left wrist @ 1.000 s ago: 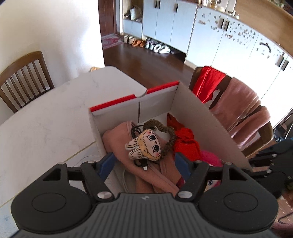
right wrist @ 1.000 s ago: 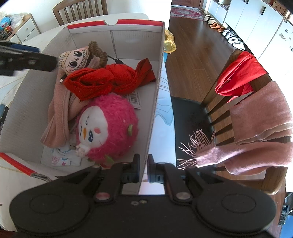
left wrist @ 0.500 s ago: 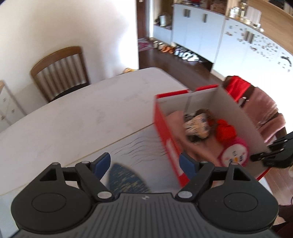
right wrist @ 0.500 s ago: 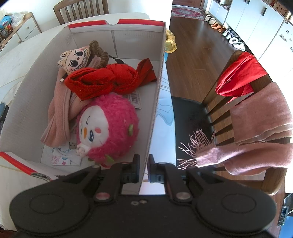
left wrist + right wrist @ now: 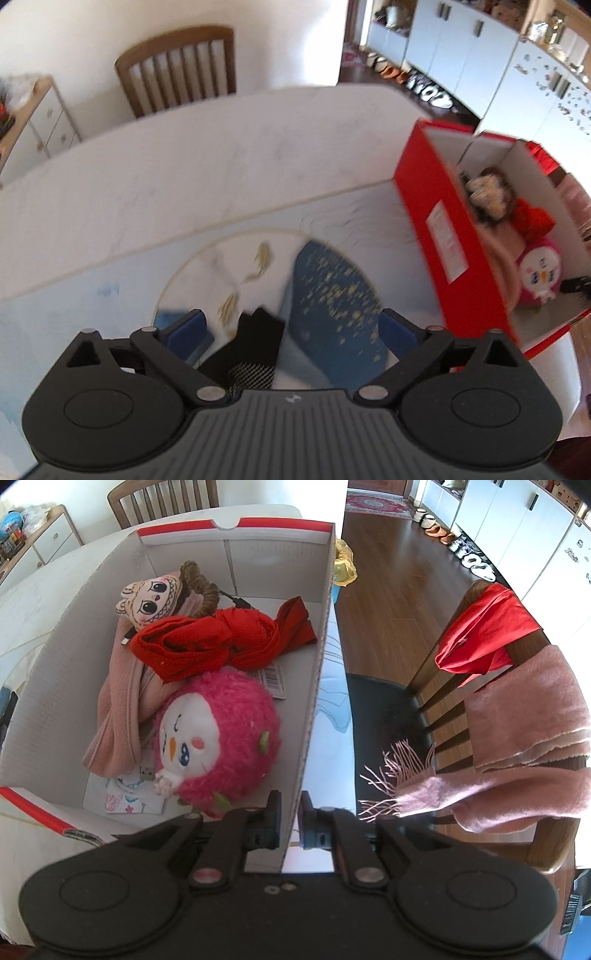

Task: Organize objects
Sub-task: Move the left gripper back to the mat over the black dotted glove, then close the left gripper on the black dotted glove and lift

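Matt cardboard box [image 5: 314,686], fuzzy pink plush toy [image 5: 221,734], smooth glossy table [image 5: 184,177], wooden chair [image 5: 177,66].

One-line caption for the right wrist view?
Right gripper shut on the wall of the box, which holds a pink plush, red cloth and doll.

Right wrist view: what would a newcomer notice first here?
The fluffy pink round plush toy lies in the near part of the white-walled cardboard box with red rim. Behind it lies a crumpled red cloth. The right hand-held gripper is shut on the box's near side wall.
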`<control>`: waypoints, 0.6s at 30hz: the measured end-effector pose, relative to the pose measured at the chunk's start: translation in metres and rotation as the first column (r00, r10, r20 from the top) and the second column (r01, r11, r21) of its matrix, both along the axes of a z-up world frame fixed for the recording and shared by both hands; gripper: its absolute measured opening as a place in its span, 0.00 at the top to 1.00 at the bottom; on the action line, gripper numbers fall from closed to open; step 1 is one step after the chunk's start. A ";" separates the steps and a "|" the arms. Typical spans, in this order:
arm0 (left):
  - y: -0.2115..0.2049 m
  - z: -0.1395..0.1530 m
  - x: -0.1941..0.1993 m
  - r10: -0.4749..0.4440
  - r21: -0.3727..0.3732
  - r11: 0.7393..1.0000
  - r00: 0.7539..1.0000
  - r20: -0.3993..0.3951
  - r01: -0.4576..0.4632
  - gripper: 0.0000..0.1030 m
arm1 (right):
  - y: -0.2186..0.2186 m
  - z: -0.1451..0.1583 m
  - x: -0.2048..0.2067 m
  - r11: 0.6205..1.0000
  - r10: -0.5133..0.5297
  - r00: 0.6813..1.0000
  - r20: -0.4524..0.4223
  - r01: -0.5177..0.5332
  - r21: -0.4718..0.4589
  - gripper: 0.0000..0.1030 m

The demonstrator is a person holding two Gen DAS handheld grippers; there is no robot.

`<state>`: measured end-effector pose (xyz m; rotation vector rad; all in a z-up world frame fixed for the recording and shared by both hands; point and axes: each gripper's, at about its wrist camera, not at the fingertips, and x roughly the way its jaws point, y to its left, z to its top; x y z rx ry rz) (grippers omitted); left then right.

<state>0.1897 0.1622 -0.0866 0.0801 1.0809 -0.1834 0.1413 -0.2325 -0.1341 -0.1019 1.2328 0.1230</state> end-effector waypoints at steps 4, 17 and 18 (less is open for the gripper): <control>0.007 -0.026 -0.001 0.011 0.032 0.999 0.999 -0.053 -0.010 0.03 | 0.000 0.000 0.000 1.000 -0.004 1.000 -0.002 0.004 0.004 0.91; 0.024 -0.084 0.012 0.016 0.041 0.999 0.990 -0.142 -0.011 0.03 | 0.000 0.001 0.000 1.000 0.005 1.000 -0.004 -0.005 -0.001 0.91; 0.024 -0.086 0.013 0.020 0.041 0.999 0.989 -0.149 -0.014 0.03 | 0.000 0.001 0.000 1.000 0.004 1.000 -0.004 -0.004 -0.001 0.91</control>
